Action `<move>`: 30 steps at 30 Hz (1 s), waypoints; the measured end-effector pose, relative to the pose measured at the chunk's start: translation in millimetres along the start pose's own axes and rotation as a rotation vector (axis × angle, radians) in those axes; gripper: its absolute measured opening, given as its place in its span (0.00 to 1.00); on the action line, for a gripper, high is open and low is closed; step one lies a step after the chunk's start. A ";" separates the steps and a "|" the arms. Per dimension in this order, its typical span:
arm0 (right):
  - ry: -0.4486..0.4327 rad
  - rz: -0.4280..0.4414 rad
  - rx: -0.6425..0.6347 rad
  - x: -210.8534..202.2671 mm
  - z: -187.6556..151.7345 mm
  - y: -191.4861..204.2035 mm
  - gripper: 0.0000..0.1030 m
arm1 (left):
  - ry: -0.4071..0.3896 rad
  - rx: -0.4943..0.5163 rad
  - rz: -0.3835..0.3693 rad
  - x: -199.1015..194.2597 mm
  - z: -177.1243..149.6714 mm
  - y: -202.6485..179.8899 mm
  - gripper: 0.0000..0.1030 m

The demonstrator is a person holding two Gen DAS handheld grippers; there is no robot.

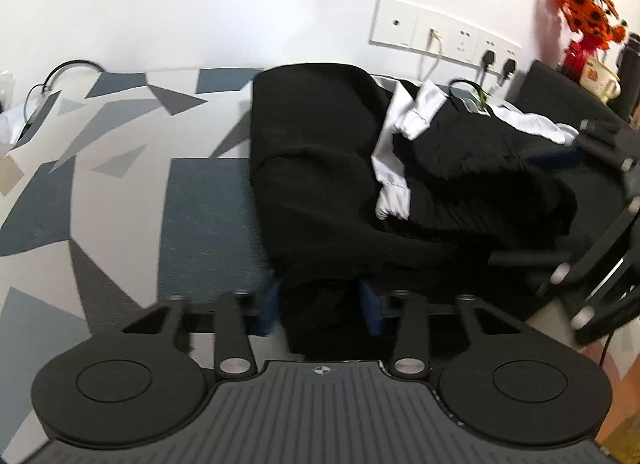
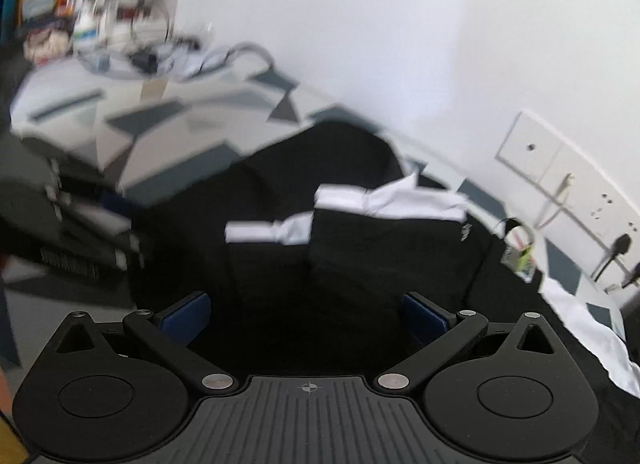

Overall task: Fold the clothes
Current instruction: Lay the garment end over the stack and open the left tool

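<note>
The left gripper (image 1: pixel 320 306) has its jaws pinching a bunched edge of the black garment (image 1: pixel 320 168); the blue pads sit tight against the cloth on both sides, near the closest hem. The right gripper (image 2: pixel 306 318) is a different story: jaws spread wide, hanging over the dark fabric with nothing between the pads that I can see pressing on anything. Its view is smeared, so it's hard to say how close it is to the cloth.

The garment lies on the tabletop (image 1: pixel 120 184), which has a grey, white and slate geometric pattern. The left half of the cloth is laid fairly flat in a long slab; the right half is a rumpled heap with white trim (image 1: pixel 394 160) poking out, maybe cuffs or side panels.

What could go wrong, as I read it: the left pinch only has a small wad of edge, so a hard pull could let it slip out, or drag the flat part out of line. And if the right jaws close blind into that heap, they may grab several layers at once and fold the mess in. Black on black also makes edges tough to pick out.

Material looks like soft, matte knit, floppy with no stiffness. The white bits look smoother and a little crisper. Behind, there's a white socket panel (image 1: pixel 444 30) with cables plugged in, and orange flowers (image 1: pixel 586 8) off in the corner.
</note>
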State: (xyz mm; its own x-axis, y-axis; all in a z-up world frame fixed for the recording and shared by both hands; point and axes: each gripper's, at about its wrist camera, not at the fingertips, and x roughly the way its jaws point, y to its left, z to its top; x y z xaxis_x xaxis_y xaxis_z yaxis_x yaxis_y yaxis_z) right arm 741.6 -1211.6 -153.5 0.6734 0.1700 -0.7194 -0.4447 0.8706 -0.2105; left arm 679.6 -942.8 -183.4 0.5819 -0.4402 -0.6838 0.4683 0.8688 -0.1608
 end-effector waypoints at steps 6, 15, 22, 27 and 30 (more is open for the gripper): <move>0.005 0.023 0.199 1.2 -7.1 -27.0 0.46 | -0.004 -0.033 0.007 -2.4 -0.6 5.8 0.19; -0.109 -0.183 1.057 -64.3 -81.9 -156.2 0.33 | 0.019 -0.065 0.013 -0.9 2.7 8.4 0.20; -0.110 -0.346 1.308 -87.4 -124.0 -191.0 0.71 | 0.025 -0.115 0.001 -4.7 8.9 10.1 0.23; -0.162 -0.315 1.121 -82.4 -97.2 -192.1 0.71 | -0.010 -0.093 -0.001 -12.1 15.1 2.4 0.25; -0.102 -0.241 0.989 -52.3 -79.2 -192.9 0.78 | -0.008 -0.093 0.007 -12.1 16.5 0.3 0.27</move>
State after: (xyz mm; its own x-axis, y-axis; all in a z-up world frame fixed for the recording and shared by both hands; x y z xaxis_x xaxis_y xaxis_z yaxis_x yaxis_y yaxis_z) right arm 745.4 -1425.0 -127.7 0.7483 -0.0617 -0.6605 0.3644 0.8702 0.3316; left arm 683.7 -940.9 -163.5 0.5902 -0.4358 -0.6796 0.4011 0.8888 -0.2216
